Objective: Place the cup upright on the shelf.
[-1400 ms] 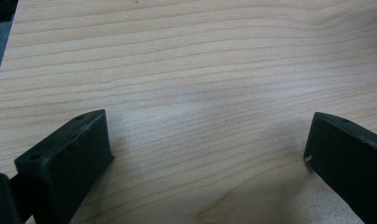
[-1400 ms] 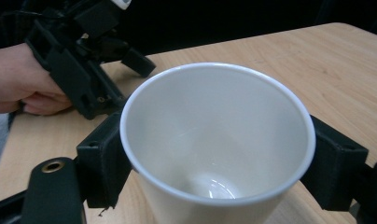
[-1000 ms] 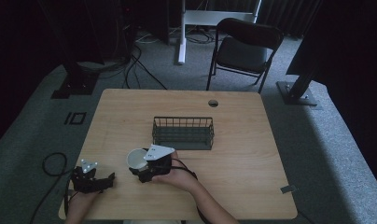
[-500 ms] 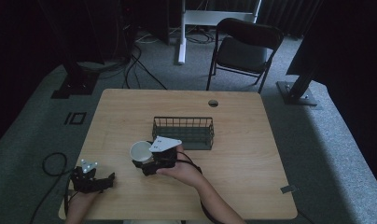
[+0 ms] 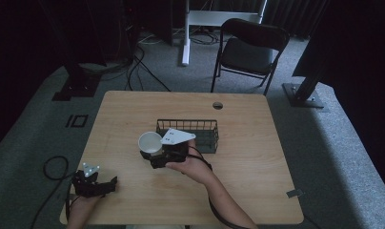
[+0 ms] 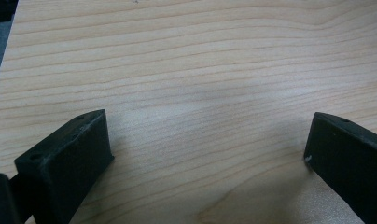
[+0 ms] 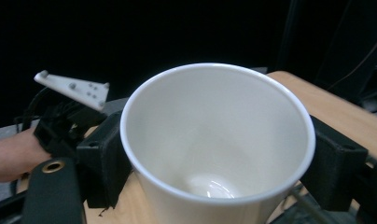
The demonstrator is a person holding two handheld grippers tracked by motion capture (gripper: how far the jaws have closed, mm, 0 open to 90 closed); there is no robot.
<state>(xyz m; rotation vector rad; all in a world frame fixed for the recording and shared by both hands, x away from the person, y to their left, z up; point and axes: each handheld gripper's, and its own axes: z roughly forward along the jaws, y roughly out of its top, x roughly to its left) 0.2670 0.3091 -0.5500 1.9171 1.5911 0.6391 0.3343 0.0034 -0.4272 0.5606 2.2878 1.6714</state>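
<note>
Table [image 5: 133, 109]: light wood-grain top, centre of the high view; round cable hole near its far edge.

Folding chair [image 5: 250, 50]: black, upper centre of the frame, beyond the table on the grey carpet.

Wire basket [image 5: 200, 128]: dark mesh, rectangular, middle of the table. Contents cannot be made out.

Right gripper [image 5: 155, 153]: held by the hand [image 5: 193, 164] entering from the lower centre, just in front of the basket's near left corner, grey three-cornered plate on top. Jaws clamped on either side of the paper cup, one black pad against each wall in the right gripper view.

Left gripper [image 5: 107, 183]: lower left of the frame, low over the table's near left corner. Jaws spread wide, nothing between them; bare wood grain lies between them in the left gripper view.

Paper cup [image 7: 214, 140]: white, empty, mouth up, tilted slightly; held above the tabletop just left of the basket.

Step in hand, judged: cup gripped and carried, with the basket the likely destination. Next move calls for bringing the cup over the basket rim, lowering it upright and only then parting the jaws, since a light cup tips easily.
</note>
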